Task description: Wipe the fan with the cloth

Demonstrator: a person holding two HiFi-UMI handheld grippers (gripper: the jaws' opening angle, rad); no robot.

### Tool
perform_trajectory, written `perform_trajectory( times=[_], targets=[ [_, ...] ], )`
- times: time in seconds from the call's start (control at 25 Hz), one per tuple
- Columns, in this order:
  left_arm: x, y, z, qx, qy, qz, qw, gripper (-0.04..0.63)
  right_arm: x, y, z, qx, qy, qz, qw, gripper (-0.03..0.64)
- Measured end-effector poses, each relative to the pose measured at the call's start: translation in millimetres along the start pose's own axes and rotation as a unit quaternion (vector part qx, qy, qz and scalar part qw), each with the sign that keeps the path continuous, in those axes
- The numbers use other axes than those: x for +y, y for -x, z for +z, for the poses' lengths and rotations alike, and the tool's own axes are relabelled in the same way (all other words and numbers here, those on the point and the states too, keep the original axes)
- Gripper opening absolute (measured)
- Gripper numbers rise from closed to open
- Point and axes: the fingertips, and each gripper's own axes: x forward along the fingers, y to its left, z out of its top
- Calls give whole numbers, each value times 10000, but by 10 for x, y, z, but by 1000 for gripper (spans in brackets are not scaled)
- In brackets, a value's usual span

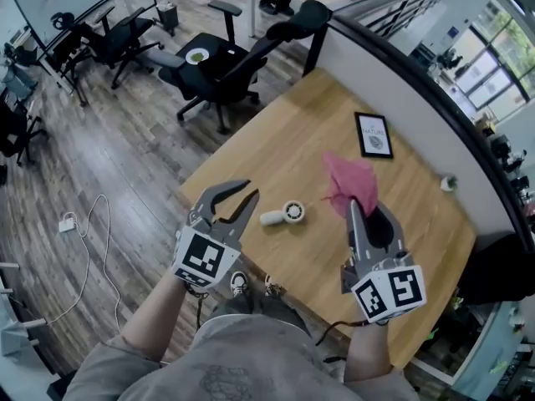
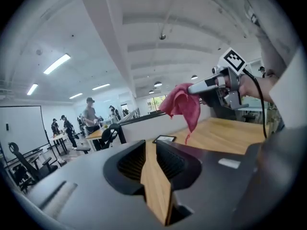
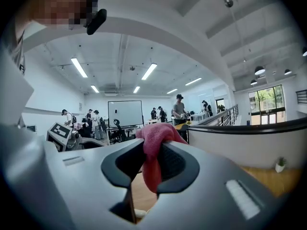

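Note:
A small white hand fan [image 1: 284,214] lies flat on the wooden table [image 1: 292,140], between and a little beyond my two grippers. Both grippers are held up above the table's near edge. My right gripper [image 1: 364,205] is shut on a pink cloth [image 1: 349,182], which bunches up over the fingertips and hangs down between them [image 3: 152,143]. The left gripper view shows that cloth [image 2: 181,104] dangling from the right gripper [image 2: 193,88]. My left gripper [image 1: 249,192] stands left of the fan, its jaws a narrow gap apart [image 2: 151,145] with nothing between them.
A framed card [image 1: 374,134] lies further back on the table and a tiny potted plant [image 1: 449,184] stands by the curved partition [image 1: 401,82]. Black office chairs [image 1: 217,65] stand beyond the table's far left corner. A cable [image 1: 88,232] runs over the floor. People stand far off.

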Motion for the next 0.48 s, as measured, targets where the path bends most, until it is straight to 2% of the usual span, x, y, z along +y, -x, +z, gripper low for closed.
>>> perform_trajectory(
  times=[0.08,0.24,0.48],
  targets=[
    [89,133,249,-298,85,142,9994,60,75,95,182,-188,160,-29,9997,81],
    [213,419,618,-662,585,380,9954,38,228,247,454,-476,314,12,9984,81],
    [208,745,772,-700,501,493,9951,32,407,377,435,-465,304,165,9983,80]
  ],
)
